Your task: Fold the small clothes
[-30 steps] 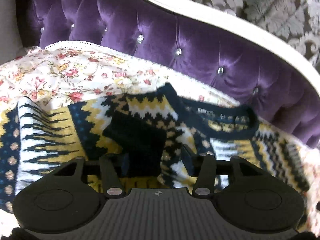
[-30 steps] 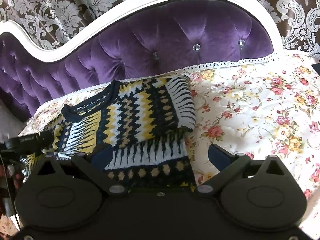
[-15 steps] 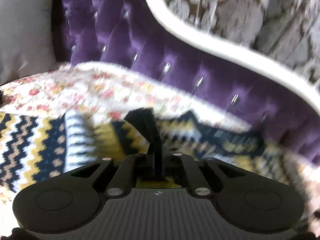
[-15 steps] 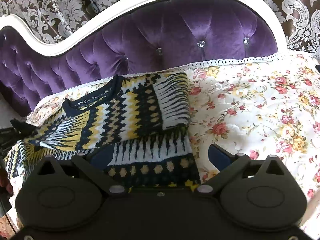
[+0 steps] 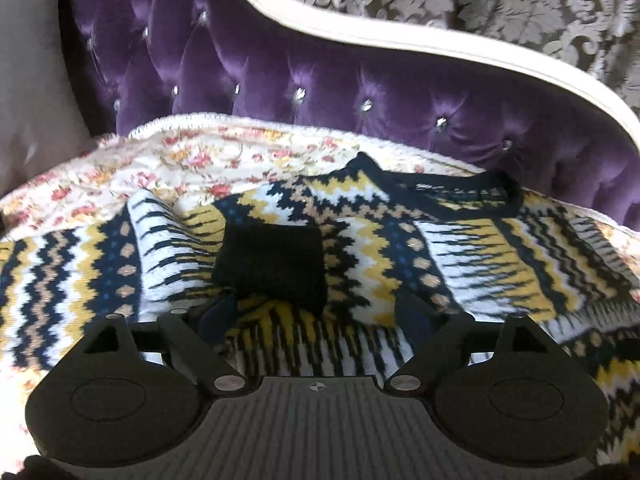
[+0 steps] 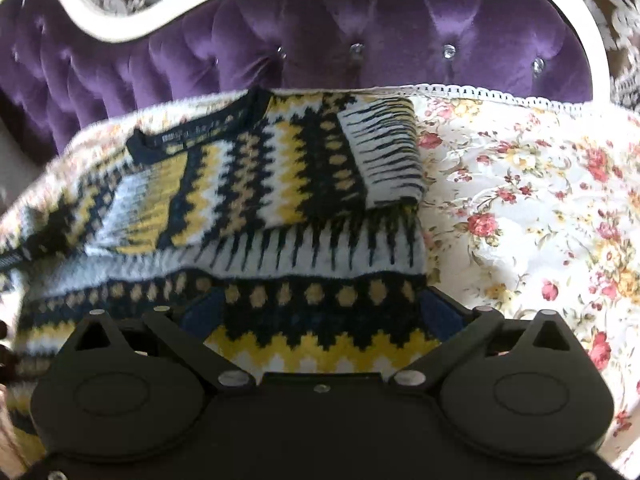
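While a purple tufted sofa back (image 5: 360,92) curves behind, a floral quilt (image 6: 520,184) covers the seat and a navy, yellow and white patterned sweater (image 6: 280,168) lies flat on it, one sleeve already folded across the chest; no container is in view, so nothing is stored yet. Left gripper (image 5: 316,312) is opening wide with its dark cuff (image 5: 272,268) lying loose just ahead of the fingers; right gripper (image 6: 320,312) hovers wide over the hem, holding nothing; smoothing the sleeve flat before folding the hem up would likely keep edges square
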### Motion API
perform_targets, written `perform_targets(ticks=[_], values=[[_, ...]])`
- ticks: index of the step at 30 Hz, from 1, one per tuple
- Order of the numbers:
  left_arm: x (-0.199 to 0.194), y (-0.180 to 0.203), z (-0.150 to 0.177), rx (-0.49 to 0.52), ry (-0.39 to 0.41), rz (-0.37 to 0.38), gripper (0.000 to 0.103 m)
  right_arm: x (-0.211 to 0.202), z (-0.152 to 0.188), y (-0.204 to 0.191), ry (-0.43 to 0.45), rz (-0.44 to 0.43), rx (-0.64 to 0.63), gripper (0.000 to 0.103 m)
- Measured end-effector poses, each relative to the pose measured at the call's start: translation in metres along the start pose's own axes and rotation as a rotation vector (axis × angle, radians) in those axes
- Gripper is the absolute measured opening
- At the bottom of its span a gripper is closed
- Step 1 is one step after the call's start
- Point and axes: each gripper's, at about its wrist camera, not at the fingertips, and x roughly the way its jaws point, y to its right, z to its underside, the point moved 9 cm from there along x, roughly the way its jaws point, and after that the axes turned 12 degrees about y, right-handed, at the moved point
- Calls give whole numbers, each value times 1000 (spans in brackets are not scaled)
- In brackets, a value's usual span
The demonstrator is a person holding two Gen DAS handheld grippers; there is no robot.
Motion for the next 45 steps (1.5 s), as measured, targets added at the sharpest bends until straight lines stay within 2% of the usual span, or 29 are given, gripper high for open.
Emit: perform_targets(ticks=[3, 9, 12, 13, 14, 17, 18, 20, 23, 26, 28, 31, 34, 36, 39, 42, 45], values=[[-21, -2, 6, 7, 8, 0, 88, 3, 4, -4, 1, 28, -58, 103], [-33, -19, 30, -51, -43, -2, 88, 6, 8, -10, 22, 63, -124, 103], [-36, -24, 30, -34, -35, 0, 90, 5, 8, -8, 37, 57, -117, 103], [-35, -25, 30, -39, -34, 19, 98, 5, 9, -7, 45, 56, -115, 103], [-34, -24, 30, -54, -35, 43, 100, 5, 9, -7, 55, 58, -114, 103], [-35, -27, 22, -114, -46, 68, 97, 5, 11, -7, 88, 68, -118, 103], [-38, -31, 16, -143, -26, 70, 97, 6, 10, -7, 93, 67, -116, 103], [-47, -39, 4, -167, 25, 43, 96, 5, 8, -6, 91, 66, -112, 103], [-65, -60, -21, -168, 107, -39, 96, 0, 4, -10, 75, 98, -142, 100], [-84, -99, -40, -158, 173, -195, 96, -14, -11, -33, 124, 111, -210, 97], [-94, -126, -47, -171, 193, -304, 96, -22, -23, -60, 164, 70, -249, 97], [-106, -165, -51, -146, 180, -440, 96, -26, -39, -118, 192, -59, -272, 96], [-115, -206, -45, -112, 135, -591, 96, -20, -48, -182, 171, -203, -274, 82], [-122, -234, -32, -158, 95, -689, 96, -14, -50, -220, 154, -292, -272, 76], [-134, -267, -12, -302, 63, -725, 94, -7, -46, -280, 144, -402, -303, 75], [-151, -287, -9, -437, 113, -742, 94, 0, -37, -329, 122, -500, -328, 74], [-164, -296, -12, -492, 159, -758, 94, 7, -32, -373, 89, -597, -321, 72]])
